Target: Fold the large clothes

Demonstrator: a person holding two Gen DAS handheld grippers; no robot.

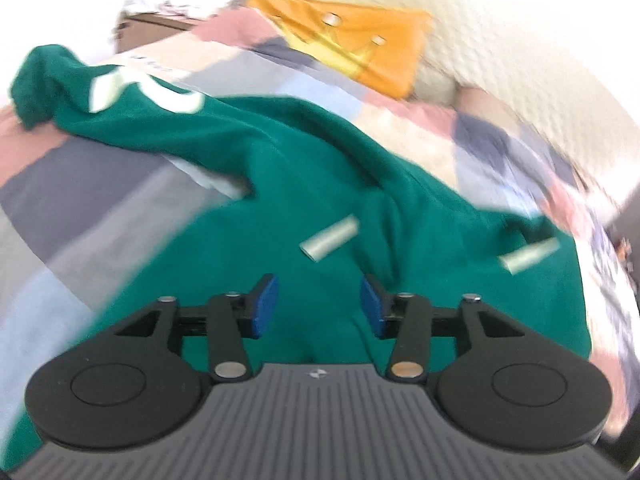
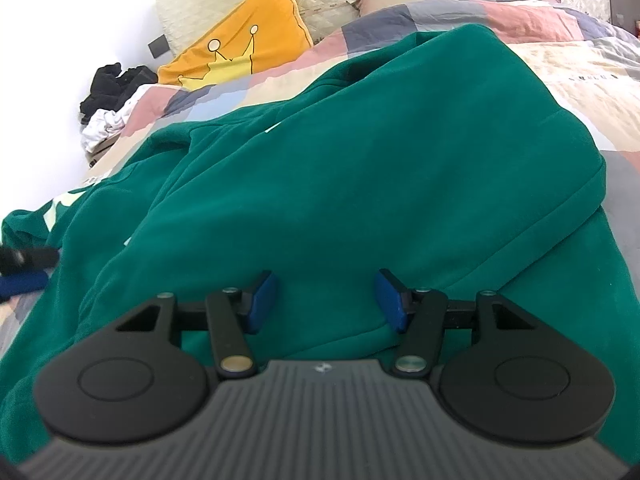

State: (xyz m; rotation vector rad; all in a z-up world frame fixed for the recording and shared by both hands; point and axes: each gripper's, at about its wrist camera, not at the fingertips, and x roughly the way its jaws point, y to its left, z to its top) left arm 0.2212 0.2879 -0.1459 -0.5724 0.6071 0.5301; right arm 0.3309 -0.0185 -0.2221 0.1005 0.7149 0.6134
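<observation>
Left wrist view is blurring: your left gripper [image 1: 319, 306] is hovering half-open, empty, over the green sweatshirt [image 1: 304, 168]. Right gripper [image 2: 324, 302] is gaping empty too, so you're risking pinching extra layers toward 12 o'clock.

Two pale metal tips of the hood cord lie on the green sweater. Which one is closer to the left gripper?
The cord tip just above the left gripper, near the middle of the green sweater. The other cord tip lies far off toward the right edge.

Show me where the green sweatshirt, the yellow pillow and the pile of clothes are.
green sweatshirt [image 2: 360, 168]: right wrist view, middle of its folded body.
yellow pillow [image 2: 248, 32]: right wrist view, plain fabric above the crown drawing.
pile of clothes [image 2: 108, 96]: right wrist view, between dark and white garments.
</observation>
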